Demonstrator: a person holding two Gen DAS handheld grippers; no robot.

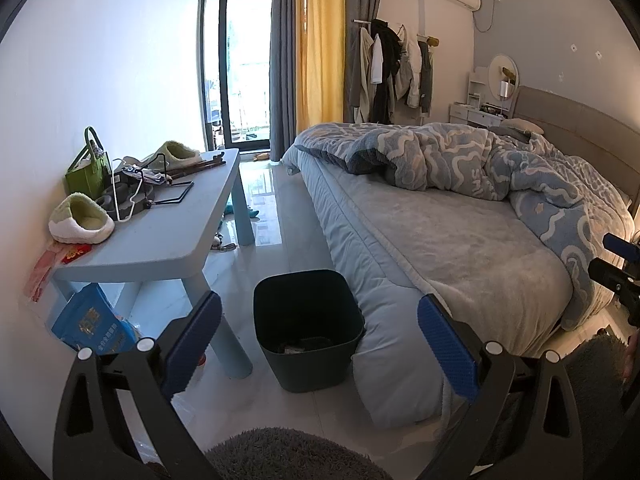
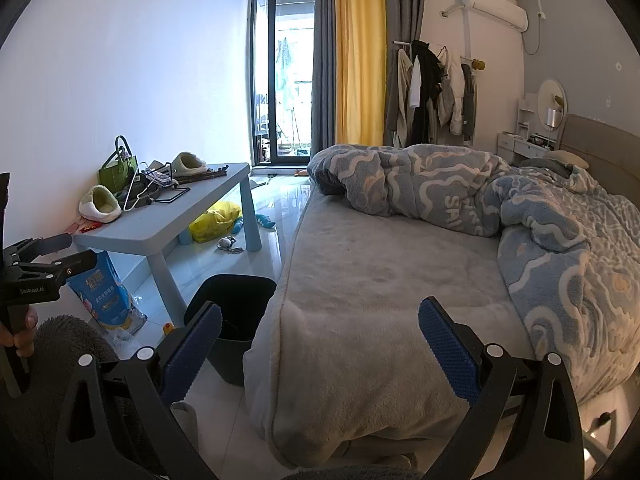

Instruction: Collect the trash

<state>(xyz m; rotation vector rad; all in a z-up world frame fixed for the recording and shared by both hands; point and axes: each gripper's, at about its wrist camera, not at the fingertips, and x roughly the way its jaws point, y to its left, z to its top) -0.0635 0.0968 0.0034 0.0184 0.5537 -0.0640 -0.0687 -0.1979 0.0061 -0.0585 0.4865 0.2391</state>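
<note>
Blue textured pads line the fingers of both tools we hold: the left gripper [image 1: 318,348] is spread wide with nothing between its pads, and the right gripper [image 2: 320,350] is likewise released and empty. One dark trash bin [image 1: 308,330] stands on the tiled floor, pressed against the side of the bed [image 1: 460,248] and just beside a leg of the pale blue worktop [image 1: 160,236]; some scraps lie at its bottom. We count two fluffy green-and-white slippers [image 1: 82,220] on the worktop, one at each end, with one green handbag [image 1: 88,168], one white clothes hanger [image 1: 128,196] and a tangle of dark items between them. Under the worktop we see one yellow plastic bag [image 2: 216,220] and, leaning by the wall, one blue printed bag [image 2: 102,292] with clear wrapping at its foot. One small yellow toy [image 2: 168,328] sits on the floor near the bin. A rumpled blue patterned quilt [image 2: 500,208] covers the far half of the bed. The worktop's legs and the mattress edge crowd the bin on both sides.
</note>
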